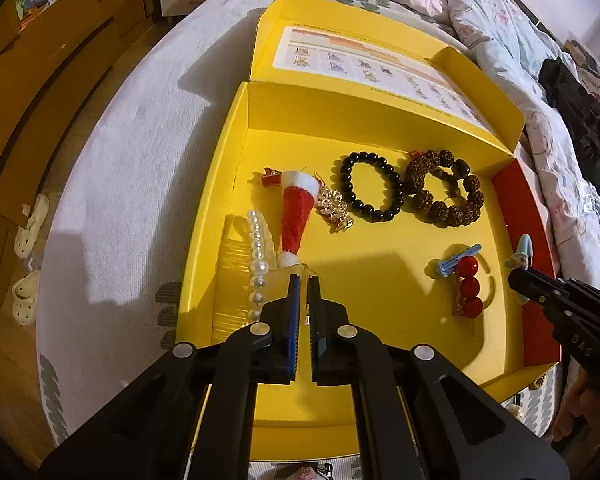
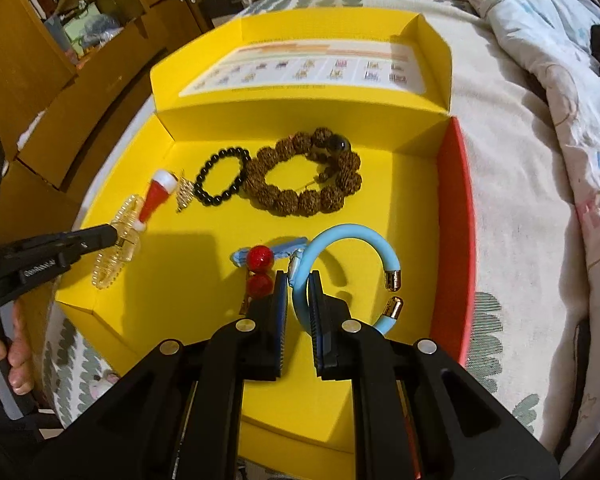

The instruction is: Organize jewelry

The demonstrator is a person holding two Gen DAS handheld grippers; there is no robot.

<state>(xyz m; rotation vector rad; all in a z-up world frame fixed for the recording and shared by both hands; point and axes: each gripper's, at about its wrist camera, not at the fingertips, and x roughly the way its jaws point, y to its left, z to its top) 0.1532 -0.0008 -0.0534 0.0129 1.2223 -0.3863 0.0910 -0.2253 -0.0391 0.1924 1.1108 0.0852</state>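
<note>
On the bed (image 2: 512,184), inside the open yellow box (image 2: 380,216), your right gripper (image 2: 299,280) has its fingers narrowed onto the near-left curve of the blue bangle (image 2: 352,236), which stands clamped between the pads with its two gold-capped ends at the right, apart from each other. Your left gripper (image 1: 305,280) has its fingers drawn close on the near edge of the clear comb with its pearl row (image 1: 257,264), which lies at the left side of the box floor; seen from the right wrist view, the fingertips pinch that comb's middle.

Count what you have in the box: one blue bangle, one pearl comb, one small red santa hat clip (image 1: 297,216) just right of the comb, one gold piece (image 1: 334,210) touching the hat's right side, one black bead bracelet (image 1: 372,186), and one brown seed bracelet (image 1: 444,188) just beside it on the right. Both bracelets lie flat toward the far wall. Near the middle sits one red ball clip (image 1: 470,284) with three red balls in a row, and one light blue hair clip (image 1: 458,262) touching its far end, just left of your right fingers
</note>
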